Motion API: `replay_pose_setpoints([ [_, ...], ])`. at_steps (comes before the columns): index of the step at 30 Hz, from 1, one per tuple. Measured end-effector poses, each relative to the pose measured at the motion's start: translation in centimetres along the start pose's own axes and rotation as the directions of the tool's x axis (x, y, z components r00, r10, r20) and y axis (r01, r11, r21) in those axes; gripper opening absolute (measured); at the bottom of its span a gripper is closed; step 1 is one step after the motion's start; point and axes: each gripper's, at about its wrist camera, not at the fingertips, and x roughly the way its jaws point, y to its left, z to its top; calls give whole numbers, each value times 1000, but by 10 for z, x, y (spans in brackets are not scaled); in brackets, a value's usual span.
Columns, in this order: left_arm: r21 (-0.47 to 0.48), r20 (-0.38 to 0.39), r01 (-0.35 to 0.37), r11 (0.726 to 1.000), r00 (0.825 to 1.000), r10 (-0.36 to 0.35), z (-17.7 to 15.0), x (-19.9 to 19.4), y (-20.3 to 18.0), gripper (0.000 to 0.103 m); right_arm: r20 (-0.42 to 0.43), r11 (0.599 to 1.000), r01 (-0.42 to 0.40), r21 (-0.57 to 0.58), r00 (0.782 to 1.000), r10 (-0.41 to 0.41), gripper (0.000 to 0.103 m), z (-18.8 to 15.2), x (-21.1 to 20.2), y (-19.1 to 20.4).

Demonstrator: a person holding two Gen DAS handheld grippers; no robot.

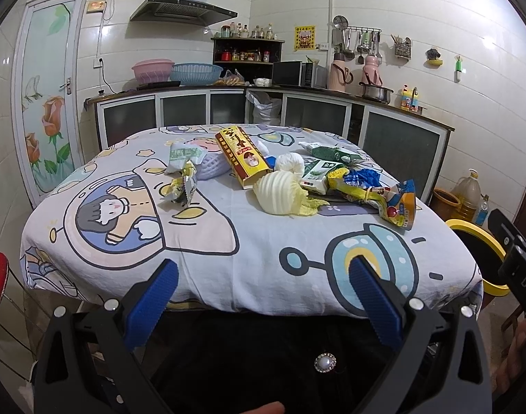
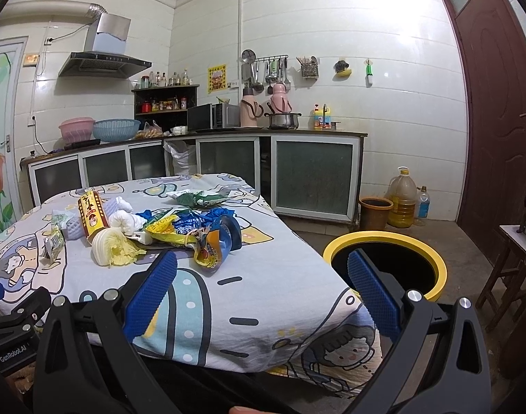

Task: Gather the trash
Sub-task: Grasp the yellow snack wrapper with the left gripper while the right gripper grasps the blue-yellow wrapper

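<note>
Only the right wrist view shows the whole yellow-rimmed bin (image 2: 432,257) and brown door (image 2: 497,103).

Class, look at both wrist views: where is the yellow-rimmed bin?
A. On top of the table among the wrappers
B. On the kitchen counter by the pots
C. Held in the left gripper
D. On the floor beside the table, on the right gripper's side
D: the bin stands on the floor next to the table, beyond the open right gripper.

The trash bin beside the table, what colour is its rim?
Yellow; the trash bin shows best in the right wrist view.
</note>
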Motion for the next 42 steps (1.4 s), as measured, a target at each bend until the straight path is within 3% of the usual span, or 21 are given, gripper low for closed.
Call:
replay_pose_setpoints([
  [6, 1, -3, 18, 1000, 1000, -18, 0, -3, 2, 96, 20, 1000, 24, 20, 999, -25, 95, 5, -3, -7],
  [13, -17, -30, 89, 996, 995, -90, -9, -3, 6, 96, 51, 994, 23, 111, 998, -29, 96, 27, 6, -50],
  [16, -29, -39, 140, 990, 989, -141, -13, 1, 9, 96, 52, 990, -72, 118, 996, 67, 96, 36, 14, -63],
  [18, -45, -47, 186, 981, 981, -188, -14, 6, 11, 96, -9, 983, -142, 118, 989, 144, 96, 42, 27, -67],
  [20, -75, -80, 269, 960, 958, -275, -16, 16, 13, 96, -62, 977, -175, 123, 981, 183, 96, 44, 41, -70],
  [23, -47, -111, 208, 977, 971, -212, -6, 31, 15, 96, -114, 963, -239, 122, 961, 253, 96, 42, 62, -66],
  [25, 9, -131, 171, 985, 977, -169, 8, 39, 19, 96, -205, 960, -271, 69, 938, 279, 96, 40, 80, -54],
  [28, 74, -139, 77, 994, 988, -66, 37, 54, 37, 96, -229, 948, -319, 9, 922, 313, 96, 37, 92, -39],
  [29, 84, -139, 45, 995, 990, -33, 45, 59, 43, 96, -246, 935, -354, -12, 907, 341, 95, 36, 97, -32],
  [33, 59, -176, 1, 998, 984, 9, 78, 82, 73, 96, -284, 910, -414, 27, 869, 404, 96, 34, 123, -18],
  [36, 123, -199, -36, 992, 978, 61, 92, 100, 80, 96, -332, 890, -454, 37, 834, 440, 96, 34, 143, -7],
  [40, 209, -227, -67, 976, 967, 115, 99, 121, 84, 96, -378, 876, -482, 26, 806, 455, 95, 32, 163, 9],
  [42, 193, -255, -60, 979, 961, 109, 101, 135, 92, 96, -397, 884, -467, 20, 808, 436, 95, 31, 174, 13],
])
